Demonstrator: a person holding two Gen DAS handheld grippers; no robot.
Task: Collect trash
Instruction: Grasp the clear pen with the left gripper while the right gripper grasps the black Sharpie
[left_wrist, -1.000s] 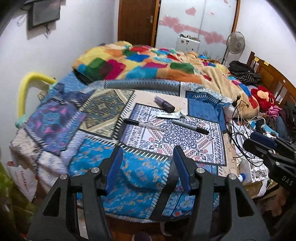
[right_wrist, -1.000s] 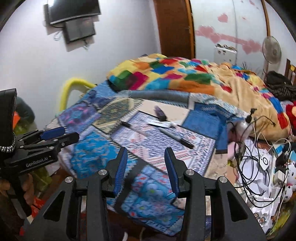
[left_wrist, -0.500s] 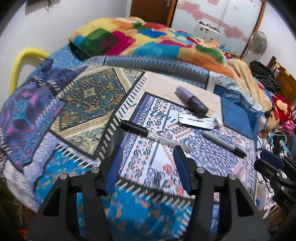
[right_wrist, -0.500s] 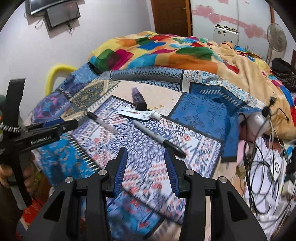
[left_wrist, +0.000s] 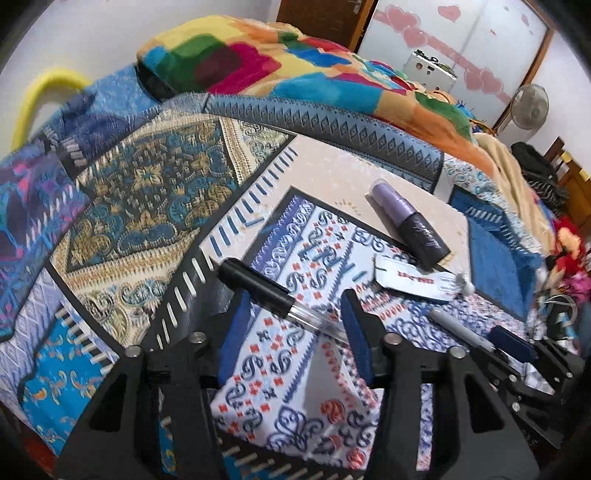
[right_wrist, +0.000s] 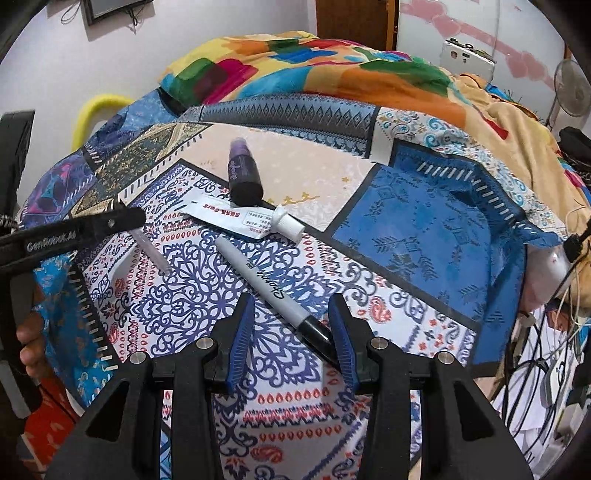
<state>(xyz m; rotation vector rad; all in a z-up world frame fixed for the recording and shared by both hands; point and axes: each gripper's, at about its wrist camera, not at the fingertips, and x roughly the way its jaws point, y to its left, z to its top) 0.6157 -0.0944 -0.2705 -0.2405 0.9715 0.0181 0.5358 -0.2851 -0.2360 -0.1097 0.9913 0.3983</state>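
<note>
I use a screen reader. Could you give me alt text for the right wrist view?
The open right gripper straddles a grey Sharpie marker on a patterned bedspread. Beyond lie a flattened white tube and a purple bottle.

The grey marker (right_wrist: 266, 285) lying on the bed carries the brand "Sharpie" with a small "FINE" beside it. The left tongs' (right_wrist: 70, 236) black arm reads "GenRobot.AI" in white letters. The flat white tube (right_wrist: 236, 220) bears red print and small lines too blurred to read, as is the script on the purple bottle (right_wrist: 242, 173).
</note>
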